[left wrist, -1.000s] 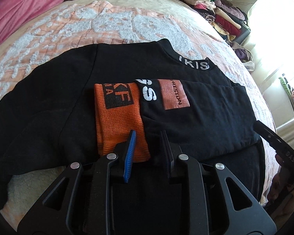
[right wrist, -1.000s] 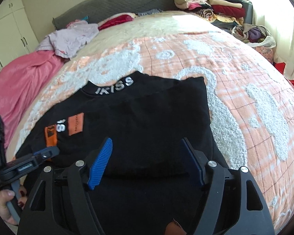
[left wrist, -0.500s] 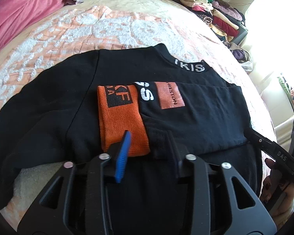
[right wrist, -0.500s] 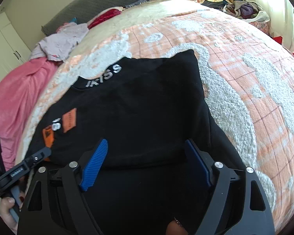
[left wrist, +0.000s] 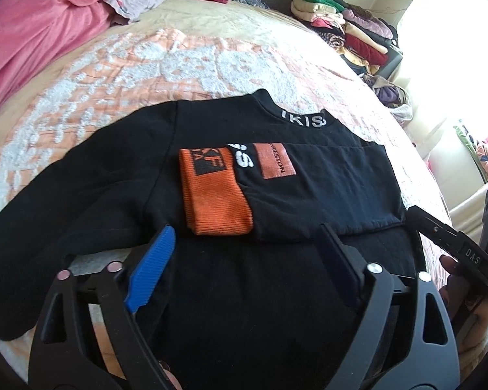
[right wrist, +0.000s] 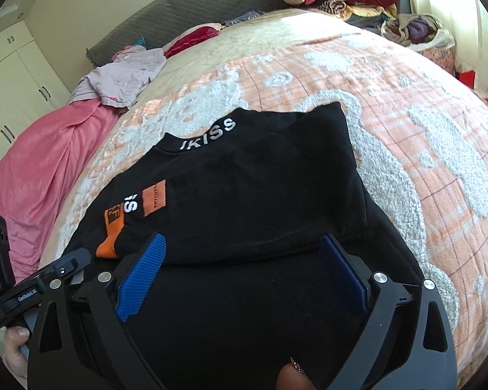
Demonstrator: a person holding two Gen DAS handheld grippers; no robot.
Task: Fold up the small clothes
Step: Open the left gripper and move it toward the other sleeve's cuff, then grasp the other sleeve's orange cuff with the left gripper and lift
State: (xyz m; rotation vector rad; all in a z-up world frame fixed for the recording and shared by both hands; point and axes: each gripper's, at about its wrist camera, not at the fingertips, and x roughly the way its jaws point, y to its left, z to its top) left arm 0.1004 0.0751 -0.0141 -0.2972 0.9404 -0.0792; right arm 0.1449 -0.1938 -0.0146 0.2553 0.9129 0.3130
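My left tongs [left wrist: 244, 253] and right tongs [right wrist: 244, 260] are opening, empty, above the black cotton sweatshirt [left wrist: 309, 195], whose unfolded sleeve [left wrist: 65, 201] stretches toward the left tongs' side.

**Around the bed**

A peach bedspread [left wrist: 185, 65] with fuzzy white patches covers the bed. A pink blanket [left wrist: 32, 35] lies bunched at one edge, with a pale lilac garment [right wrist: 123, 78] beside it and a red cloth [right wrist: 192, 37] further back. Stacked folded clothes [left wrist: 345, 29] sit near the bright window. White wardrobe doors [right wrist: 13, 74] stand behind.
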